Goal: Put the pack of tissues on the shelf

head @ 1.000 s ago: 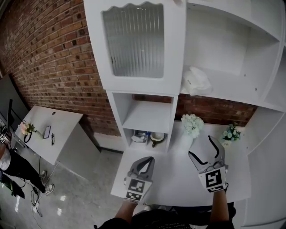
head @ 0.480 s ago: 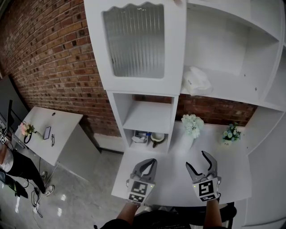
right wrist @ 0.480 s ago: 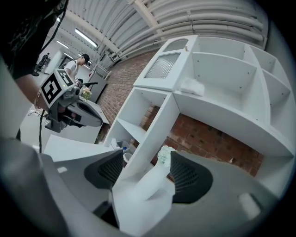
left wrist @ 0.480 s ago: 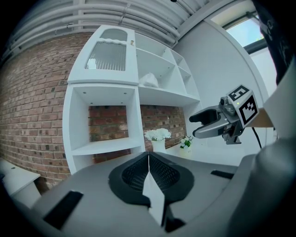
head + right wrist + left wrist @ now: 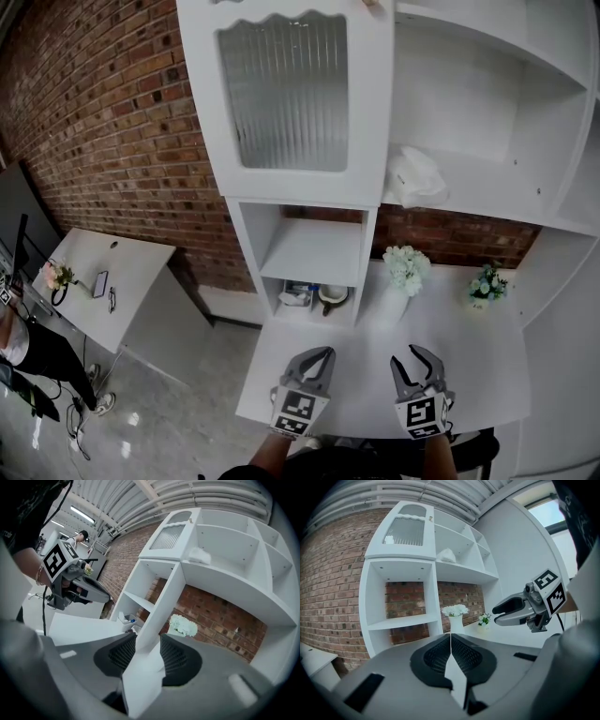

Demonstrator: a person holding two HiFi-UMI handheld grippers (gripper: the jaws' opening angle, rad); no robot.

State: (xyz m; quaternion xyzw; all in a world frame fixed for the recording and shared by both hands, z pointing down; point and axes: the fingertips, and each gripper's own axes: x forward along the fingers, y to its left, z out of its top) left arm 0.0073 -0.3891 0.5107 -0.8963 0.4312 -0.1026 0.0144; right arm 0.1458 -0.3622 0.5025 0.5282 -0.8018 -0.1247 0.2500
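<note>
Pack of tissues (image 5: 412, 176) lies on upper shelf (image 5: 497, 192), near its front edge. My left gripper (image 5: 317, 356) closed, empty; right gripper (image 5: 418, 354) part-open, just closing on nothing. Risk: crumpled pack could slide off that lip.

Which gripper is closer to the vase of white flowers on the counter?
Right. The right gripper, empty with its jaws just closing partway, sits straight in front of the vase in the head view; the left gripper is farther off to the vase's left.

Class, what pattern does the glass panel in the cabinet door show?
Vertical ribbing: the glass panel is fluted in close parallel lines. It shows best in the head view.
</note>
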